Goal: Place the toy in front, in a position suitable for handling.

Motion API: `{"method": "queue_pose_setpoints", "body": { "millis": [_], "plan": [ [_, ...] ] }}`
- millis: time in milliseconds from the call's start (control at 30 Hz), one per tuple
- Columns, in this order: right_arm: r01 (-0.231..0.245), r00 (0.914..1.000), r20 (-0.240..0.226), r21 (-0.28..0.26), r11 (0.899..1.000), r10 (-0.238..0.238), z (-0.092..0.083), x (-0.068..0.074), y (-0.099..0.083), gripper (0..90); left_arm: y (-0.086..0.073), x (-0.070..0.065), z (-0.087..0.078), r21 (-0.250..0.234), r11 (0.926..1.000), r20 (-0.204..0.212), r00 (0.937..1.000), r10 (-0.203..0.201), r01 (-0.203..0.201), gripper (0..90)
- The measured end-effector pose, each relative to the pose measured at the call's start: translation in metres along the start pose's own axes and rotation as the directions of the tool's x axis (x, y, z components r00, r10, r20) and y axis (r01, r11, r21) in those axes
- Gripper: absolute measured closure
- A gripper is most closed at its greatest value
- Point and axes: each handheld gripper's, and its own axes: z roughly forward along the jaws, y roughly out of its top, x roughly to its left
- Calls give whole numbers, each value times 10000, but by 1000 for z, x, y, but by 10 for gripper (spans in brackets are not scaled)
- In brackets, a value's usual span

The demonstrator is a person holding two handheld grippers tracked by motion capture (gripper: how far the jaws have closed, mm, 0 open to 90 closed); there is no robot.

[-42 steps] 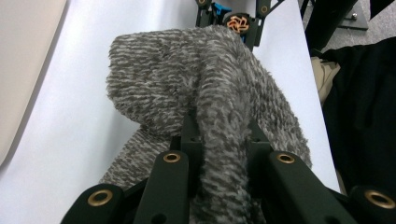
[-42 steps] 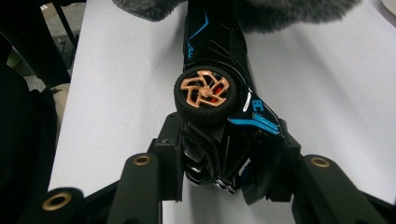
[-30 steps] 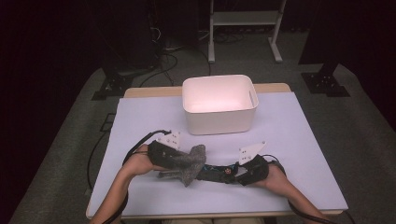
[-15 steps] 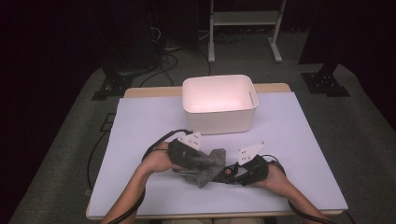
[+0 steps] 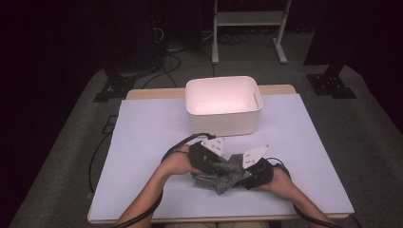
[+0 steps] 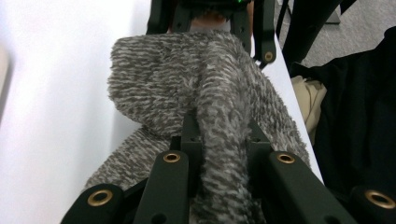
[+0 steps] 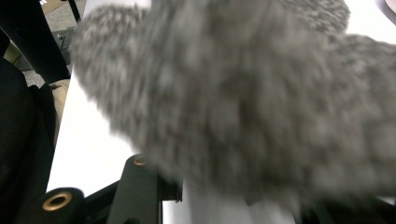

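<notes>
The left gripper (image 5: 216,164) is clamping a bunched fold of the grey cloth (image 5: 223,173) — in the left gripper view its jaws are squeezing a ridge of the fuzzy knit (image 6: 201,107) tight between them. The right gripper (image 5: 249,173) is sitting at the cloth's 3 o'clock edge. In its own view the cloth (image 7: 243,93) is lying blurred across the jaws, which are standing partly apart, so I cannot tell whether they are gripping it or merely lying under it.

The cloth is resting near the front of the surface (image 5: 142,142), at about 6 o'clock from the white bin (image 5: 223,107) and well apart from it. It is heaped into a loose mound between the two grippers rather than lying flat, probably because one side is being carried over the other, as in folding. The right gripper is likely acting as an anchor so the far edge is not sliding while the left one is doing the pulling.

The bin is standing open at 12 o'clock — a likely place for the cloth once it is folded.
</notes>
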Motion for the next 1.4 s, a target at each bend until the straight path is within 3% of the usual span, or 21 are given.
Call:
{"method": "queue_pose_setpoints", "body": {
  "millis": [333,533,800,1267,1400],
  "plan": [
    [88,10000,-16,171,9998,-88,-1,0,2,573,-32,-3,-30,-54,9983,-557,9967,-583,581,761],
    [157,9999,-33,208,9997,-156,-1,-2,2,573,-49,-6,-45,-152,9947,-839,9912,-1029,1019,760],
    [84,9999,-81,172,9998,-83,-1,-3,2,573,-72,-9,-51,-304,9892,-947,9848,-1456,1433,758],
    [-135,9995,-270,405,9991,146,0,-5,8,549,-72,-7,-45,-487,9868,-708,9849,-1579,1547,759],
    [110,9997,-213,547,9984,-99,5,-4,17,533,-70,-7,-43,-424,9880,-692,9861,-1512,1485,758]
  ]
}}
